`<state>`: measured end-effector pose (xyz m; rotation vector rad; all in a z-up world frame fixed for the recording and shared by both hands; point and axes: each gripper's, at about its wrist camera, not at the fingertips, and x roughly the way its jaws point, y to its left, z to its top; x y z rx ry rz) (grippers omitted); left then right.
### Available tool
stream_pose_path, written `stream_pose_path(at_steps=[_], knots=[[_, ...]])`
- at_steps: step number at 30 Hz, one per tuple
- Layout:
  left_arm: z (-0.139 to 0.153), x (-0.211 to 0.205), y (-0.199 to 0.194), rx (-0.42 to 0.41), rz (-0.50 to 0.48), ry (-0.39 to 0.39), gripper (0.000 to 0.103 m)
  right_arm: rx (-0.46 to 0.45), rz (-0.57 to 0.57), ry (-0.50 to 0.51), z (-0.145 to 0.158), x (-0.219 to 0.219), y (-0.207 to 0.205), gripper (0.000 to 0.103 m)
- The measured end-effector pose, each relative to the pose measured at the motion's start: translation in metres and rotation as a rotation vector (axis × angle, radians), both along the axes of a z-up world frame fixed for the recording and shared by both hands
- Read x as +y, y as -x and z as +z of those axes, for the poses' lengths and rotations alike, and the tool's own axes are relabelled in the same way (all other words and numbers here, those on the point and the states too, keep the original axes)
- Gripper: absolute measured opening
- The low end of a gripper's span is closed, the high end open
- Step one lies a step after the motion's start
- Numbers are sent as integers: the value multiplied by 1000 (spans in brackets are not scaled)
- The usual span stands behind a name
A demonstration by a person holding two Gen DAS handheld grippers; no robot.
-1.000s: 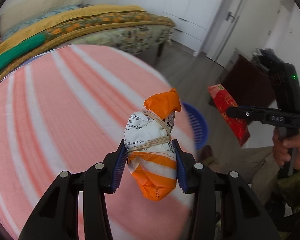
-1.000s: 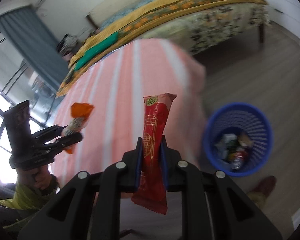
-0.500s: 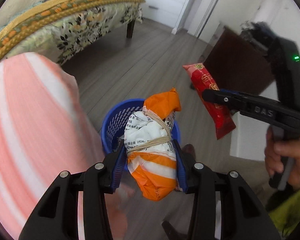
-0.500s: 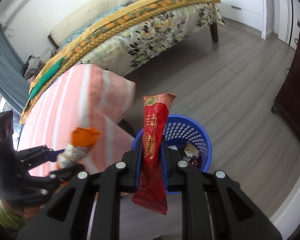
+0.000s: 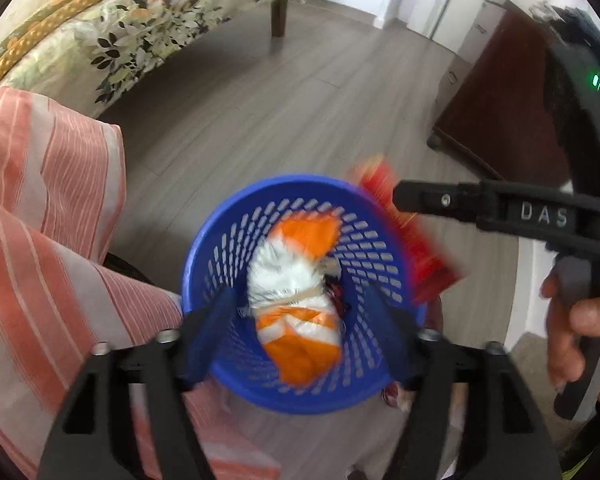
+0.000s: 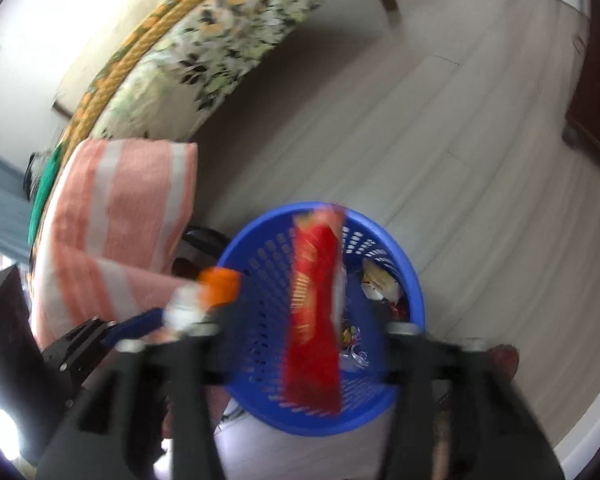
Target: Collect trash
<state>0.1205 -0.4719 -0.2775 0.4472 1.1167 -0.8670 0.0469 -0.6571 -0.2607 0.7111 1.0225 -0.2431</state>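
The left gripper (image 5: 306, 320) points steeply down over the blue basket (image 5: 236, 380), its jaws opening. The orange-and-white wrapper (image 5: 296, 300), bound with a rubber band, sits between the 2 blue pads with a clear gap on either side, so neither pad presses it; it is blurred and framed by the basket's mouth. The right gripper (image 6: 300, 332) also points down at the basket, its jaws opening too. The red snack packet (image 6: 314, 312) stands upright between its 2 spread fingers, touching neither, smeared by blur, in front of the basket's inner wall.

In the left wrist view the right gripper's black finger reaches in from the right above the basket rim, with the red packet showing beside it, and a hand (image 5: 576, 320) grips the handle. Other scraps of trash (image 6: 380, 280) lie in the basket's bottom. A pink-striped cloth (image 5: 40, 240) hangs just beside the basket on the left. Beyond are a grey wood floor (image 5: 260, 112), a bed with a floral cover (image 5: 140, 28) and a dark cabinet (image 5: 500, 100).
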Motion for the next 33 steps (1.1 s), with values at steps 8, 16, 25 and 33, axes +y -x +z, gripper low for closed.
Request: stream_pose_path(at_steps=[8, 16, 25, 33], knots=[[76, 26, 33, -174, 50, 173, 95, -46, -88, 140, 58, 4, 34, 92], [150, 84, 98, -342, 19, 262, 98, -63, -89, 299, 151, 76, 105, 98], [176, 114, 125, -408, 95, 222, 98, -176, -187, 446, 205, 121, 157, 98], [176, 127, 125, -324, 74, 184, 98, -40, -145, 437, 204, 152, 168, 98]])
